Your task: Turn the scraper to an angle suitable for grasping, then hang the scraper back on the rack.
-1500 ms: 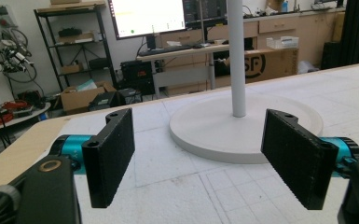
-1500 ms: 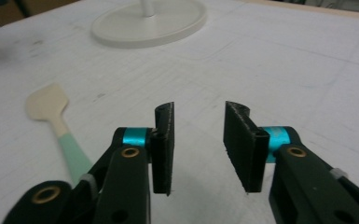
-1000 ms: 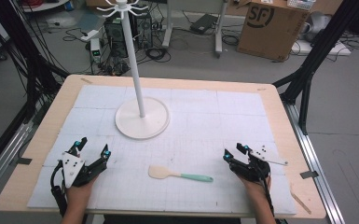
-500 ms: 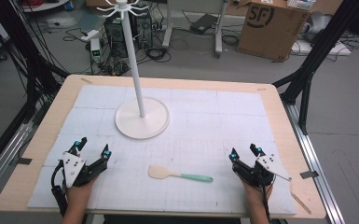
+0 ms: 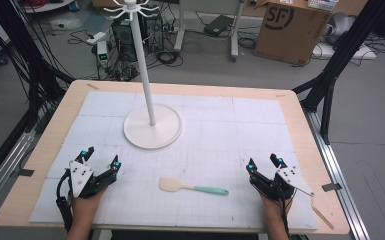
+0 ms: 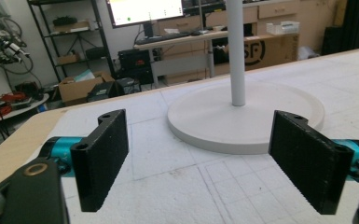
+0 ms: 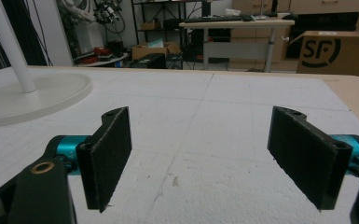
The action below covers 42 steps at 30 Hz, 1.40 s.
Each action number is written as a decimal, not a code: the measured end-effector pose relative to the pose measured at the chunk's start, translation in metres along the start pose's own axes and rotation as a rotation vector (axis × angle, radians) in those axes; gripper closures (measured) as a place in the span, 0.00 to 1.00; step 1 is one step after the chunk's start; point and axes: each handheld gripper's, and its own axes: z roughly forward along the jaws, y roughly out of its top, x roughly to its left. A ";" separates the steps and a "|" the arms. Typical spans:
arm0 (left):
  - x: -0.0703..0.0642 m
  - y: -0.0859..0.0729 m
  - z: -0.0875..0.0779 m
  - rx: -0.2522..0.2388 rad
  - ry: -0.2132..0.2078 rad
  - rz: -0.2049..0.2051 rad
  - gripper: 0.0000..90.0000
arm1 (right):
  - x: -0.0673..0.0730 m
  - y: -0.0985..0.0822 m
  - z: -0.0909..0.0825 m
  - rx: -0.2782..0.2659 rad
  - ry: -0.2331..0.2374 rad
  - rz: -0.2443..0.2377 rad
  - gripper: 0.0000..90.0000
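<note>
Left hand-held gripper [image 5: 100, 159], right hand-held gripper [image 5: 265, 164] spread, low.

**White, teal and black on pale wood**

The table [image 5: 300, 115] is pale wood at its edges, covered by a white mat [image 5: 230, 135] ruled with a faint grey grid. Left of centre in the high view, the stand [image 5: 152, 125] is plain white, pole and round base alike. Low in the middle, the spatula [image 5: 192, 187] has a light wooden blade and a mint-green handle. The left gripper [image 5: 100, 158] and right gripper [image 5: 265, 163] are black with bright teal tips and grey plates on top. At upper right, a cardboard box [image 5: 290, 27] is brown with black lettering.
</note>
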 end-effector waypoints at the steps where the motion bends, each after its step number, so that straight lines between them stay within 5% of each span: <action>1: 0.000 0.000 0.000 0.003 -0.002 0.004 0.22 | 0.000 0.000 0.000 0.002 0.002 0.004 0.23; 10: 0.001 0.001 0.004 0.043 -0.014 0.002 0.22 | 0.003 0.000 0.001 0.009 -0.013 -0.012 0.18; 32: -0.002 0.001 0.003 0.040 0.006 0.019 0.22 | 0.000 0.000 0.001 0.014 0.025 -0.003 0.18; 42: -0.002 0.005 0.007 0.096 -0.109 -0.035 0.26 | 0.000 0.000 0.003 0.025 0.026 0.004 0.18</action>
